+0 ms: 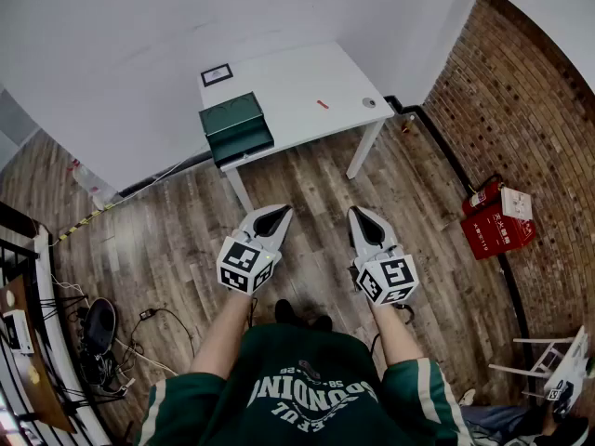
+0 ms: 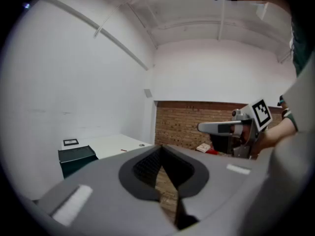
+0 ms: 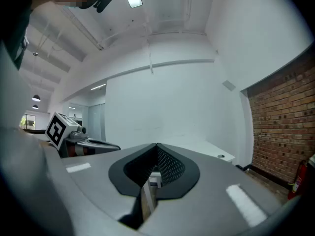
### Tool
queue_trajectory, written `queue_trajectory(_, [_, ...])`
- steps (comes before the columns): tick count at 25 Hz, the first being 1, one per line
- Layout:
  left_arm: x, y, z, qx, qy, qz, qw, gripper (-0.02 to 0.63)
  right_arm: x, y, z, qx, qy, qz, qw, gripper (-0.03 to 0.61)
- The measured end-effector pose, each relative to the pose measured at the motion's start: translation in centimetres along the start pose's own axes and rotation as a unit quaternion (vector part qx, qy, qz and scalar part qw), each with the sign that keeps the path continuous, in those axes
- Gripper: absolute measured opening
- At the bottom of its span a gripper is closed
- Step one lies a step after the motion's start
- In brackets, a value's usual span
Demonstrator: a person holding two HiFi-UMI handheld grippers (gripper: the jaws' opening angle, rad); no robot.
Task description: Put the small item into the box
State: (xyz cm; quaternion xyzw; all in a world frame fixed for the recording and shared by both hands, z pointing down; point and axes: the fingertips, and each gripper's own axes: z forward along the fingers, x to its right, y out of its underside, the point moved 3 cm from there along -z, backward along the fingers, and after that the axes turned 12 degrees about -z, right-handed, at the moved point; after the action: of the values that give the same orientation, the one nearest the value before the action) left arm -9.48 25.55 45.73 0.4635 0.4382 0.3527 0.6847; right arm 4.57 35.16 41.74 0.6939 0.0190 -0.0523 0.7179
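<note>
A white table (image 1: pixel 307 82) stands ahead against the wall. A dark green box (image 1: pixel 236 126) sits shut on its left end, and a small red item (image 1: pixel 323 104) lies near the middle. Both grippers hang over the wooden floor, well short of the table. My left gripper (image 1: pixel 271 217) and right gripper (image 1: pixel 363 219) are shut and hold nothing. In the left gripper view the jaws (image 2: pixel 161 149) meet, with the green box (image 2: pixel 76 157) far off at the left. The right gripper view shows shut jaws (image 3: pixel 156 147) and the table's end (image 3: pixel 211 149).
A small round object (image 1: pixel 369 102) and a framed card (image 1: pixel 217 74) also lie on the table. Red extinguisher boxes (image 1: pixel 493 219) stand by the brick wall (image 1: pixel 525 110) at the right. Cables and a dark bag (image 1: pixel 98 328) lie on the floor at the left.
</note>
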Motion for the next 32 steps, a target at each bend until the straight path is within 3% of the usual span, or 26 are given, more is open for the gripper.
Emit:
queue_trajectory(7, [-2.3, -0.4, 0.0, 0.000, 0.008, 0.003, 1.0000, 0.052, -0.9, 0.7, 2.3, -0.021, 0.019, -0.021, 0.999, 0.003])
queue_trajectory(18, [-4.8, -0.8, 1.2, -0.010, 0.029, 0.005, 0.9995, 0.052, -1.6, 1.4, 4.2, -0.028, 0.044, -0.004, 0.999, 0.003])
queue_trajectory(32, [-7.7, -1.6, 9.4, -0.033, 0.018, -0.002, 0.9993, 0.052, 5.5, 3.3, 11.3, -0.031, 0.032, 0.015, 0.999, 0.003])
